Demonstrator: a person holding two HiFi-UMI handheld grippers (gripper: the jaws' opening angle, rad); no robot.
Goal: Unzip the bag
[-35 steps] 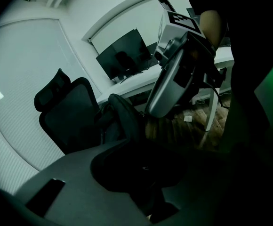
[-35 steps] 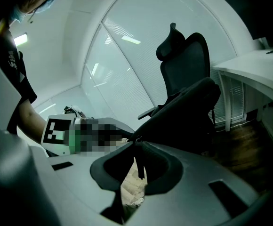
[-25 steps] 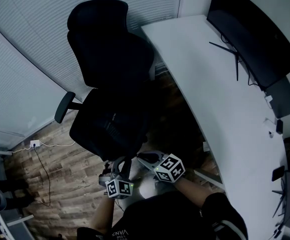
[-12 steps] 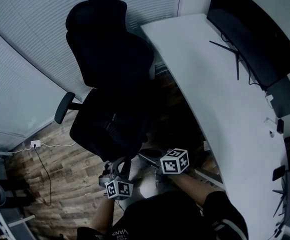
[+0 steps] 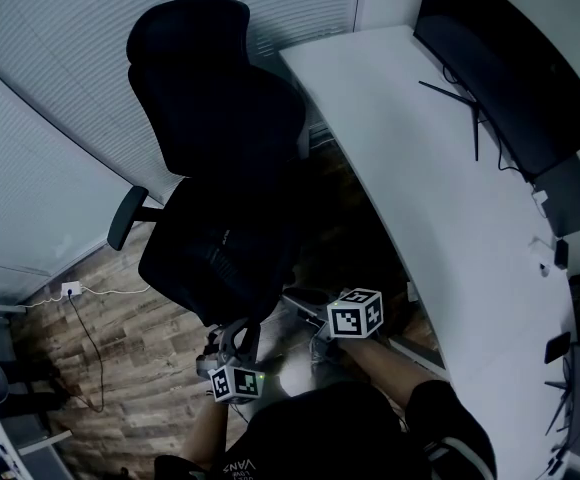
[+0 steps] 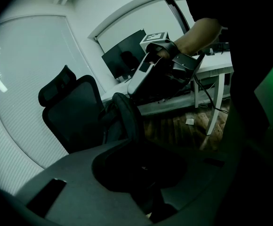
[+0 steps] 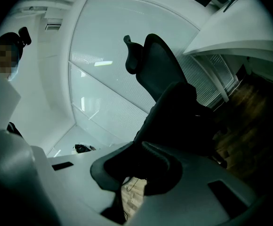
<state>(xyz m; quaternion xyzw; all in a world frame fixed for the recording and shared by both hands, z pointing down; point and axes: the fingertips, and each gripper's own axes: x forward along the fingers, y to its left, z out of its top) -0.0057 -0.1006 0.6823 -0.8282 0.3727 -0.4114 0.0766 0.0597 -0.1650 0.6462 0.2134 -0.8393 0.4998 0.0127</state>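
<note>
A black bag (image 5: 220,258) rests on the seat of a black office chair (image 5: 210,88). My left gripper (image 5: 236,334) is at the bag's near edge, and in the left gripper view (image 6: 141,168) black bag fabric fills the gap between its jaws, so it looks shut on the bag (image 6: 122,117). My right gripper (image 5: 294,302) comes in from the right at the same edge. A dark fold of the bag (image 7: 174,121) sits clamped between its jaws (image 7: 136,173). Which part each holds is too dark to tell.
A long white desk (image 5: 440,168) runs along the right with a dark monitor (image 5: 510,58) on it. White blinds (image 5: 50,118) stand behind the chair. A cable and plug (image 5: 70,290) lie on the wood floor (image 5: 120,368) at left.
The right gripper has shifted a little up and to the right, its marker cube turning. The left gripper has sunk slightly toward me. The chair has edged a bit left.
</note>
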